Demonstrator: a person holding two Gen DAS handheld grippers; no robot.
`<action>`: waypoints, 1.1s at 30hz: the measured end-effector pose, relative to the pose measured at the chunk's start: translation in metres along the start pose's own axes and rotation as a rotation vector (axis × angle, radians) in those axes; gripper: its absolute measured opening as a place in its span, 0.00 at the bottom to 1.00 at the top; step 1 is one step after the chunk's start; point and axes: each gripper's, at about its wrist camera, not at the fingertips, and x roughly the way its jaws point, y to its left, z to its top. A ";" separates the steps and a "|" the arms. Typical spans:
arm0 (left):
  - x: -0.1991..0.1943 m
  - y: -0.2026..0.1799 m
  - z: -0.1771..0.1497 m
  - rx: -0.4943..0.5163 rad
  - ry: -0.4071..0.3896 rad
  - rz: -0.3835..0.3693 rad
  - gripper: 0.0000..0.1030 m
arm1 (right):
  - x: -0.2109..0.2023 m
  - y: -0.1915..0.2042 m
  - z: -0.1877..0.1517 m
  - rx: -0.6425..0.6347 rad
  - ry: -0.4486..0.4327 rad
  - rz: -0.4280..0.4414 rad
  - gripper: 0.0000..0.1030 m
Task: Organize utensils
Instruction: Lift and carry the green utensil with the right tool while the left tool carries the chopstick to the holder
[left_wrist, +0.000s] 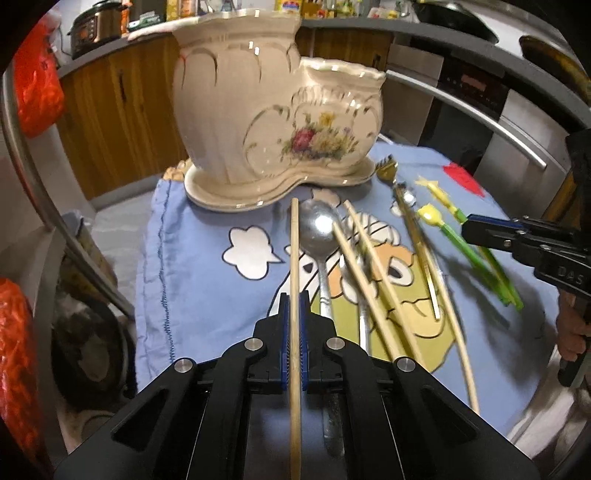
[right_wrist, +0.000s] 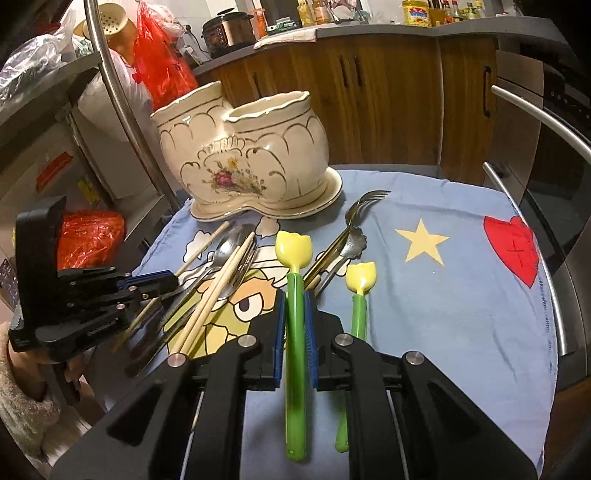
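A cream ceramic 2-pot utensil holder (right_wrist: 243, 155) bears gold scallop lines and a pink-and-yellow flower spray. The light blue cartoon-print cloth (right_wrist: 461, 295) shows a yellow star at 1 o'clock and a red heart at 3 o'clock. 2 green-handled spoons with yellow tulip bowls (right_wrist: 294, 295) lie near pale wooden chopsticks (left_wrist: 364, 273).

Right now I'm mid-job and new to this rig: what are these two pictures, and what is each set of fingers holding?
There is no robot: a person holds a two-finger gripper in each hand, each carrying a camera that looks along its fingers. In the left view, the left gripper is shut on a wooden chopstick. In the right view, the right gripper is shut on a green spoon with a yellow tulip bowl. On the blue cartoon cloth lie more chopsticks, a metal spoon, a fork and a second tulip spoon. The two-pocket ceramic holder stands behind.
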 end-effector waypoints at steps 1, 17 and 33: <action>-0.003 -0.001 0.000 0.002 -0.008 -0.002 0.05 | -0.002 0.000 0.000 0.001 -0.007 0.000 0.10; -0.075 -0.023 0.007 0.062 -0.220 -0.046 0.05 | -0.033 0.009 0.015 0.022 -0.135 -0.016 0.10; -0.099 0.030 0.144 -0.025 -0.478 -0.096 0.05 | -0.030 0.018 0.141 0.006 -0.334 0.059 0.10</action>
